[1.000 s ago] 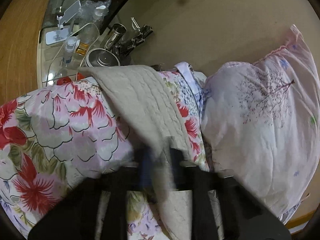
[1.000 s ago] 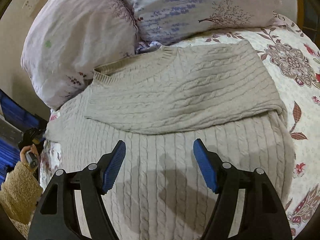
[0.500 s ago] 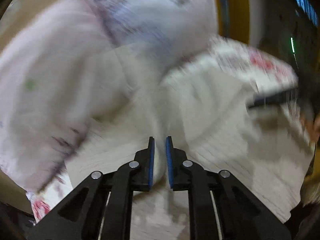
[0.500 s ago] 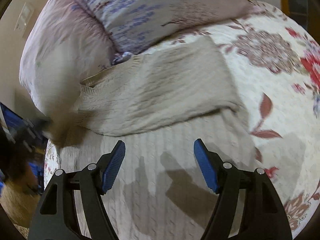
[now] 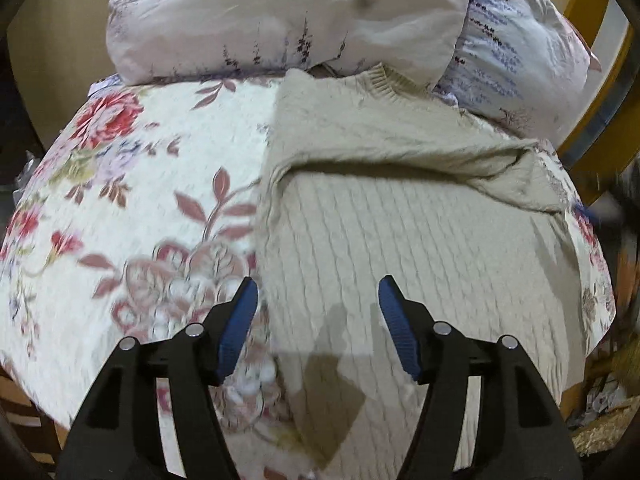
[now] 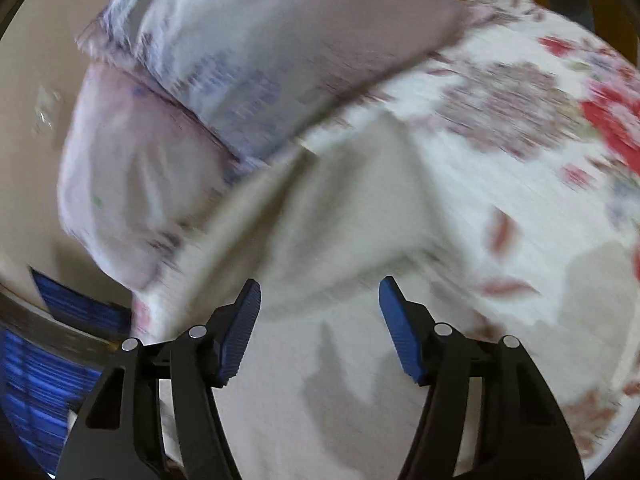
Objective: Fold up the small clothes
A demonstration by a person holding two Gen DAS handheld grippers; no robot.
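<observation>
sweater [image 5: 420, 240] flat on bed [image 5: 132, 208] by pillows [image 5: 280, 12], sleeves folded across, left hand-held gripper [image 5: 316, 320] and right hand-held gripper [image 6: 318, 320] both wide, holding nothing; next, probably grab bottom edge, fold up.

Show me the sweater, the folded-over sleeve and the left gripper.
sweater [image 5: 420, 240]: left wrist view, on the ribbed body panel.
folded-over sleeve [image 5: 400, 140]: left wrist view, mid-sleeve, lying across the chest.
left gripper [image 5: 318, 320]: left wrist view, midway between the open blue fingers.

Soft indoor light, fisheye bending at edges, heavy motion blur throughout the right wrist view.
</observation>
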